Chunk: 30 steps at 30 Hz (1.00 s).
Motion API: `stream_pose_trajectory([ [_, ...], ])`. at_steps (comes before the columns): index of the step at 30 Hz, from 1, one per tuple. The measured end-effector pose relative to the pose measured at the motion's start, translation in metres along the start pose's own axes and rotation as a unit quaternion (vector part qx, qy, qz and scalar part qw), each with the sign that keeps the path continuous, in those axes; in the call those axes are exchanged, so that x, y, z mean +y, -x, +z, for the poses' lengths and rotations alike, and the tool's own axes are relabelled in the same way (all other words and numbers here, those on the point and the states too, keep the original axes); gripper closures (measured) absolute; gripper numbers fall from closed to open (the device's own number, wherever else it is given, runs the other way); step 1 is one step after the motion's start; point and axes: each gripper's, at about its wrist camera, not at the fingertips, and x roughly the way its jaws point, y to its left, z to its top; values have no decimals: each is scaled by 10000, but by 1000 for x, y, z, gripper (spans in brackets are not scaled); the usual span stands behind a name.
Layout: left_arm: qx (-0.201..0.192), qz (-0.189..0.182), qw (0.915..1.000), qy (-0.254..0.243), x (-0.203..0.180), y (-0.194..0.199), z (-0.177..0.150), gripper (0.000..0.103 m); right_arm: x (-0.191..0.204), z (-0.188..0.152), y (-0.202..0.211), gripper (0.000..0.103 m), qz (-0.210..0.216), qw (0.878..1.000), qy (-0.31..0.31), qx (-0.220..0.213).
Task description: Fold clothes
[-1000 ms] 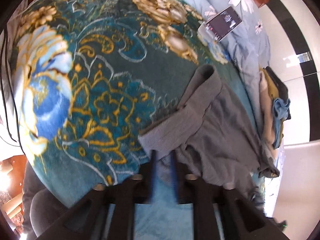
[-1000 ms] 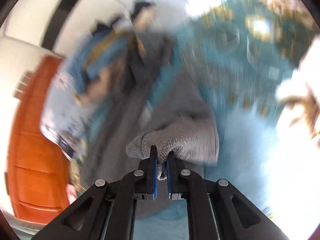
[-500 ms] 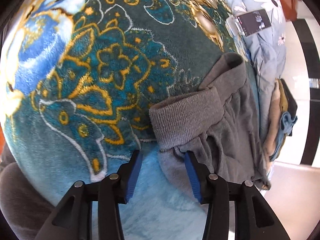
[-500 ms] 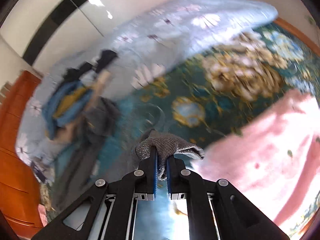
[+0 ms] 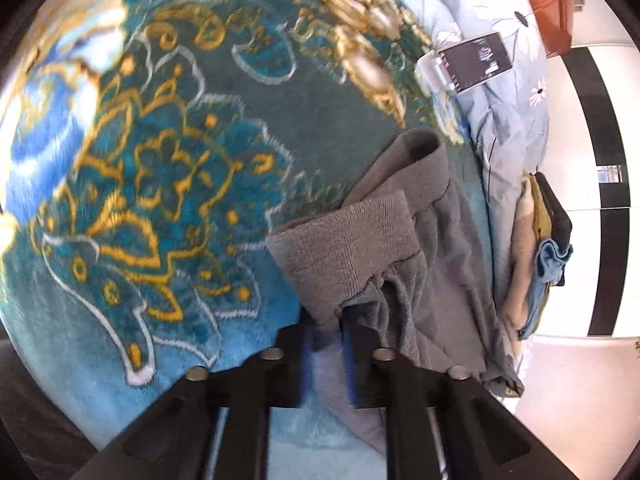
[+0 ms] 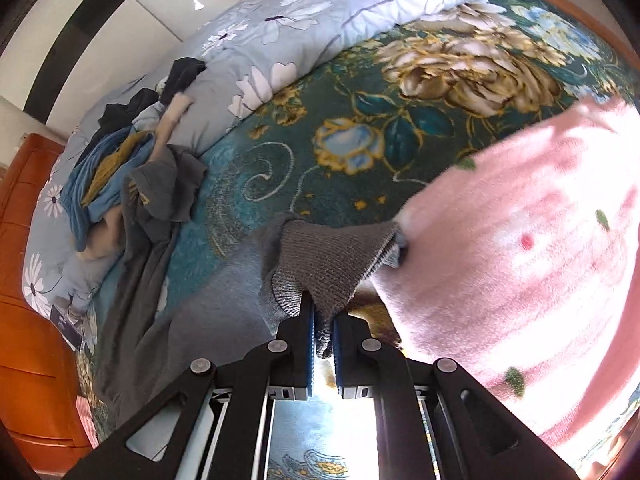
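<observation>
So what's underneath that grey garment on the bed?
The grey garment lies on a teal floral blanket. Its far end runs onto a clothes pile. What the blanket covers stays hidden.

A home bedroom — floral blanket (image 5: 224, 168), daisy-print duvet (image 6: 304, 24), wooden headboard (image 6: 28, 280).

A teal floral blanket (image 5: 180, 160) covers the bed, a pink fleece (image 6: 520, 260) lying on it beside a daisy-print quilt (image 6: 312, 12).
</observation>
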Motion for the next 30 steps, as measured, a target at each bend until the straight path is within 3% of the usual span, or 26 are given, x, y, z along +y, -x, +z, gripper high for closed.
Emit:
stream_pose_trajectory([
  [5, -452, -315, 9984, -84, -20, 29, 25, 95, 22, 3, 27, 96, 346, 9987, 338, -178],
  [10, -812, -536, 9935, -591, -30, 83, 69, 95, 34, -4, 62, 96, 707, 9945, 697, -337],
  [13, -872, -287, 9927, -778, -11, 99, 77, 95, 26, -22, 66, 96, 489, 9937, 997, -178],
  [19, -311, 435, 9976, -449, 56, 55, 75, 95, -35, -70, 22, 96, -348, 9951, 580, 723],
  [24, -287, 416, 9986, -155, 76, 49, 67, 95, -55, -94, 8, 96, -656, 9910, 488, 1064],
  [30, -344, 411, 9981, -318, 69, 49, 70, 95, -51, -94, 8, 96, -814, 9892, 599, 1059],
])
